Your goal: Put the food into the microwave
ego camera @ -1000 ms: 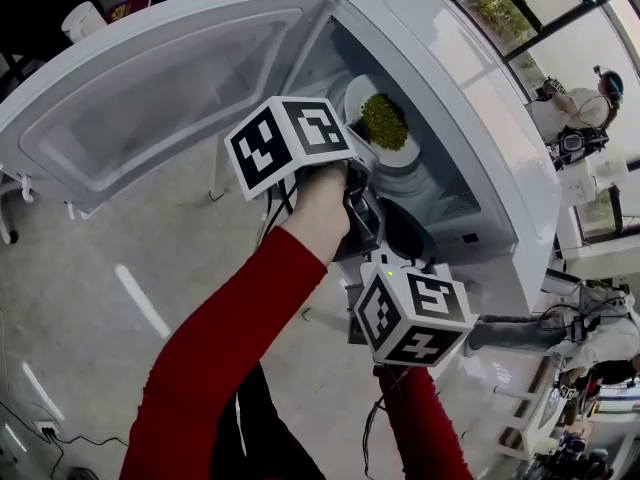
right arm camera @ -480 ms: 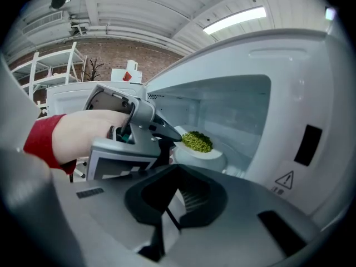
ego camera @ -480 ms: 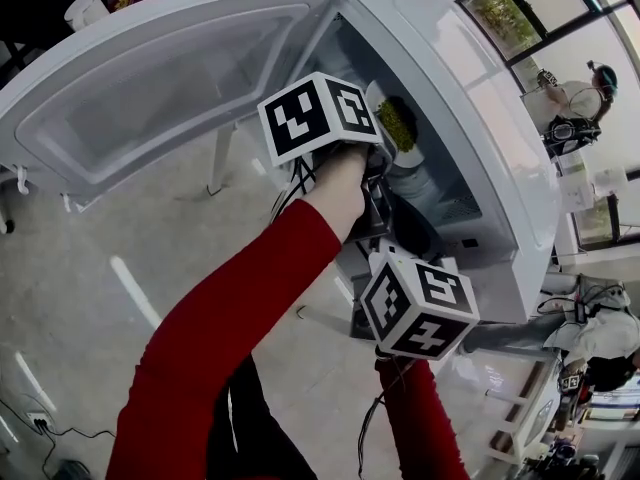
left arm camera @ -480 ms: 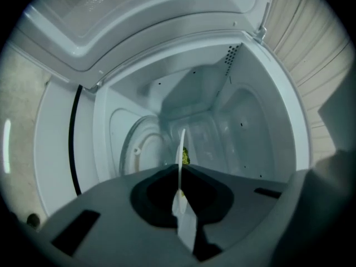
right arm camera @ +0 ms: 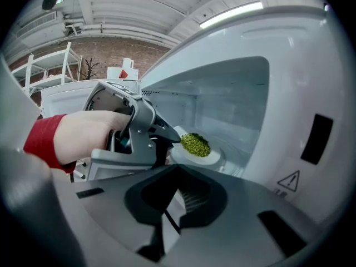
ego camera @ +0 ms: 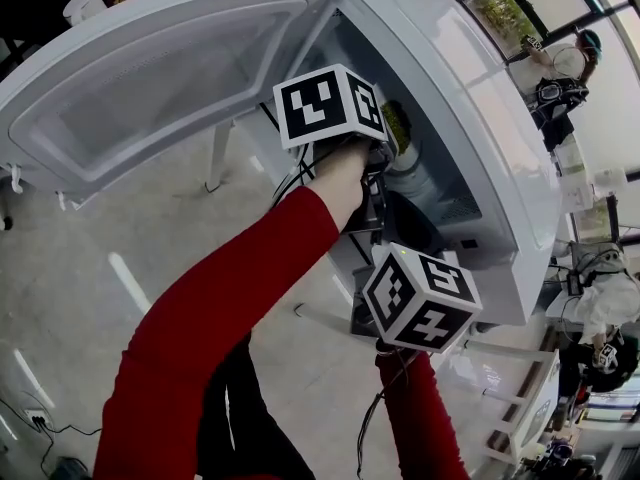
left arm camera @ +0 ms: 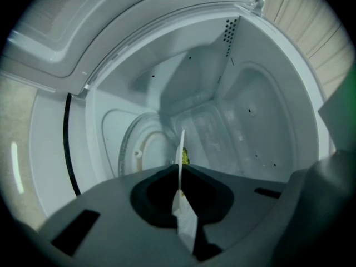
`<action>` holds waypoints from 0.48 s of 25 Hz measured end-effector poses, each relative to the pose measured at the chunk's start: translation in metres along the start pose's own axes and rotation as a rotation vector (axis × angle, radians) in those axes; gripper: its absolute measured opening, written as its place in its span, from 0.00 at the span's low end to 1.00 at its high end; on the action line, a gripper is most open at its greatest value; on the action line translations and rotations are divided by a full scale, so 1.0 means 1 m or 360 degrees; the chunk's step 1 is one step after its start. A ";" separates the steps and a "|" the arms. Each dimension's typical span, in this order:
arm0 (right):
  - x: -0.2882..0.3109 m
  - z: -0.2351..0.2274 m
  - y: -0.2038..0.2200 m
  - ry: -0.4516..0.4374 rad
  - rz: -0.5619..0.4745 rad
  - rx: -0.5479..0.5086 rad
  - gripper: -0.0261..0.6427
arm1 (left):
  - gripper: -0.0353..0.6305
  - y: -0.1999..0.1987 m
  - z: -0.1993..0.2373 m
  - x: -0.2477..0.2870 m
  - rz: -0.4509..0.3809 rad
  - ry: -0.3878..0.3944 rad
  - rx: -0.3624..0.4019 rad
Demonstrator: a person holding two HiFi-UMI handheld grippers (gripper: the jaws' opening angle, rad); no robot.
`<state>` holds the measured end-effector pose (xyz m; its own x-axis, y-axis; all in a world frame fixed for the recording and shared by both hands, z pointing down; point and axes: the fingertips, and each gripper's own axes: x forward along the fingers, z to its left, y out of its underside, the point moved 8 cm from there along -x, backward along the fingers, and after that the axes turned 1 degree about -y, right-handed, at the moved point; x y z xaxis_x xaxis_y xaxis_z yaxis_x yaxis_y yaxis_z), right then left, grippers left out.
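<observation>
My head view looks steeply down on the open microwave (ego camera: 480, 118), while both gripper views peer closely into its cavity, sharing the plate (right arm camera: 210, 160) inside.

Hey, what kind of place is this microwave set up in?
Probably a lab or workshop in a converted industrial space rather than a home kitchen. There is a bare brick wall behind white metal racks, and big windows run along one side.
</observation>
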<state>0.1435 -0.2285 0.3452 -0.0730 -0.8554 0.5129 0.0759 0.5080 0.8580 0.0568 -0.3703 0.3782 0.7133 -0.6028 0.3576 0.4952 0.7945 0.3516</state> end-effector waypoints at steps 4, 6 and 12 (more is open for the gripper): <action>0.002 0.000 0.001 -0.0001 0.0012 0.0010 0.06 | 0.08 -0.002 0.001 0.002 0.0008 -0.0039 0.0051; 0.002 0.000 0.001 0.0005 0.0017 0.0009 0.06 | 0.08 -0.002 0.001 0.003 0.0015 -0.0049 0.0070; 0.006 0.001 0.002 0.0005 0.0047 0.0016 0.06 | 0.09 -0.004 0.001 0.004 0.0046 -0.0086 0.0127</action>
<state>0.1424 -0.2329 0.3497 -0.0675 -0.8404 0.5377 0.0680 0.5338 0.8428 0.0574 -0.3766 0.3790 0.6976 -0.5846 0.4142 0.4321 0.8044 0.4077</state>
